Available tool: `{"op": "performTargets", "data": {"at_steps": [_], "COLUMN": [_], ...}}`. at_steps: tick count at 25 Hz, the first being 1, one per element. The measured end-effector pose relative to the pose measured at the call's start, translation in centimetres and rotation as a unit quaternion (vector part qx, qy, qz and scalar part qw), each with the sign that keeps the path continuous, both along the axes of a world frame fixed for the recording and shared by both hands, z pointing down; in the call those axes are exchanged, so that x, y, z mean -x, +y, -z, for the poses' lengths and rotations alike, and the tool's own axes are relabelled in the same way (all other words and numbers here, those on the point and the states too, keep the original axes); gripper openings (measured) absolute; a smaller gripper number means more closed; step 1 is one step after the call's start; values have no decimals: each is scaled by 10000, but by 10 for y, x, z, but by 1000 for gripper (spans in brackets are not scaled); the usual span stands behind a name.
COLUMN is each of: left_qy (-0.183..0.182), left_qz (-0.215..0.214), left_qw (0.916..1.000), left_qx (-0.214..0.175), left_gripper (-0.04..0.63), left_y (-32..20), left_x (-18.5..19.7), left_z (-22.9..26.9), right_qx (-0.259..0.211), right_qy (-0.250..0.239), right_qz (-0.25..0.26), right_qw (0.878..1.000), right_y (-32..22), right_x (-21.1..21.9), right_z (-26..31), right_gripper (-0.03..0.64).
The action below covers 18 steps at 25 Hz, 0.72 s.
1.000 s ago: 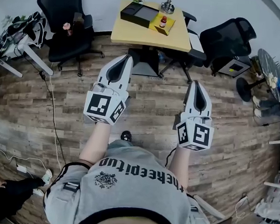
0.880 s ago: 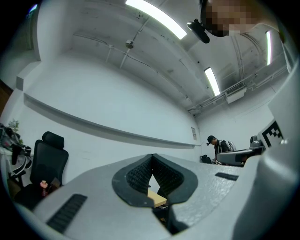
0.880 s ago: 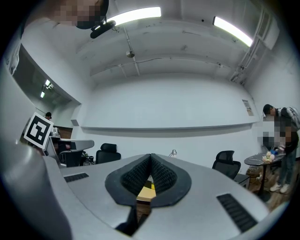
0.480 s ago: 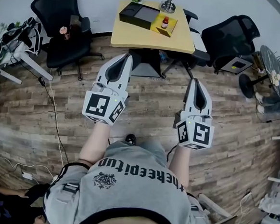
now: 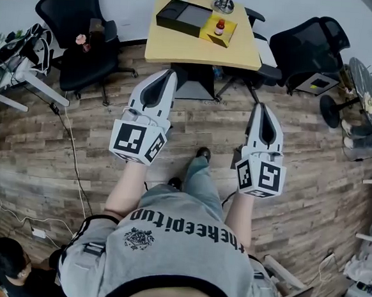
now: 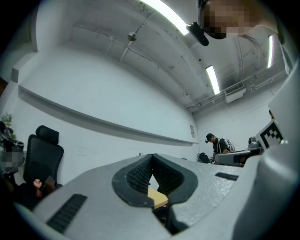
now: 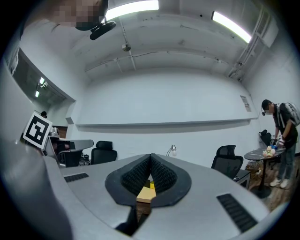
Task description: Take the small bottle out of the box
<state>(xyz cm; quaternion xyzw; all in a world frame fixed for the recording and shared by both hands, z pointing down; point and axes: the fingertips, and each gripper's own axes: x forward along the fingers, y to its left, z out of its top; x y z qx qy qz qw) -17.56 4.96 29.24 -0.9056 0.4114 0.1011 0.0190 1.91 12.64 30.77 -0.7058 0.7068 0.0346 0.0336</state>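
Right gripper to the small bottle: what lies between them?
In the head view: wood floor, a black chair's base, then bare tabletop up to the small bottle. The right gripper, shut and empty, touches none of them.

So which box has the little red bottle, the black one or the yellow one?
The yellow box, which is smaller and sits to the right of the black box on the table. The small red bottle stands upright at it; the black box shows none.

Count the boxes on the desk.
2: black box at the desk's back left; yellow box just right of it, with the bottle. None looks hidden.
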Motion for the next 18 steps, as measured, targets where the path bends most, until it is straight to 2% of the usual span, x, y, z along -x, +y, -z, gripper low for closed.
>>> {"op": "performTargets", "data": {"at_steps": [7, 18], "left_qy": [30, 117], "left_qz": [104, 250], "left_qw": [9999, 9996], "left_qx": [-45, -98], "left_gripper": [3, 3], "left_y": [-52, -133], "left_x": [-18, -75], "left_z": [6, 16], "right_qx": [-43, -154], "right_qy": [15, 81], "right_qz": [127, 338], "right_qw": [9999, 9993], "right_y": [-57, -146], "right_x": [-17, -74], "right_z": [5, 21], "right_gripper": [2, 2]}}
